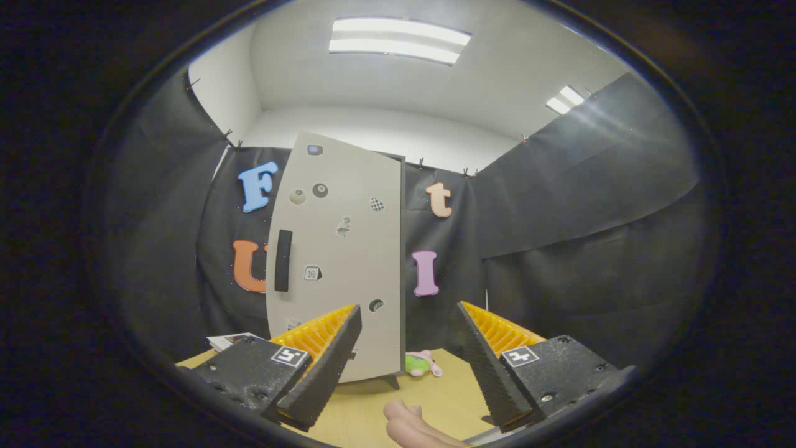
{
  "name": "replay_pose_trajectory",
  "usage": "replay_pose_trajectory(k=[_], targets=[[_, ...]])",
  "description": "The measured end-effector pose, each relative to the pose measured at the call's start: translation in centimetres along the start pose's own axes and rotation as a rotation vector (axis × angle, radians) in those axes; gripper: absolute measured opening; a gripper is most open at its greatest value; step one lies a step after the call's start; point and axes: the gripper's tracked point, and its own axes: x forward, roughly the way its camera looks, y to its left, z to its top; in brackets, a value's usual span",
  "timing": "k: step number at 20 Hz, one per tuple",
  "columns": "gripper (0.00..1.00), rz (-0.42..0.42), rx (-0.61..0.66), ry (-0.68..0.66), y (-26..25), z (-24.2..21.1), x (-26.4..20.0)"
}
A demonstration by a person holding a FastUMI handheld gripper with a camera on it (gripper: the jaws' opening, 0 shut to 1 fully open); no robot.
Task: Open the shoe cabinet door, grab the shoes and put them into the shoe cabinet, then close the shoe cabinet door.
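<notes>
Beyond the claw (407, 348), at about twelve o'clock from its tips, the shoe cabinet (341, 261) stood upright on a wooden desk (435, 398). Its pale door faced the camera and lay flat against the cabinet body, so it looked closed. A dark vertical handle (283, 260) sat on the door toward ten o'clock from the claw, and small stickers dotted the panel.

The claw's two fingers were spread wide apart and gripped nothing; the cabinet's lower right corner and bare desk showed in the gap between them. At five o'clock from the cabinet's foot, just beside it on the desk, lay a small green and pink item (421, 364), possibly one of the shoes, though it was too small to tell for certain. A pale rounded shape (413, 426), perhaps part of a hand, lay on the desk close in, between the fingers.

A closed door would fit either end of the task, with shoes waiting outside or already stowed inside. Any pull on that handle would go best with the fingers straddling it squarely and the swing kept gentle, since the cabinet looked light enough to slide.
</notes>
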Motion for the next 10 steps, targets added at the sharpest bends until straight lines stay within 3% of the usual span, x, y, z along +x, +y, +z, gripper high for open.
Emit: replay_pose_trajectory(k=[10], targets=[[0.98,-0.011,0.022,0.023,1.0,-1.5,1.3]])
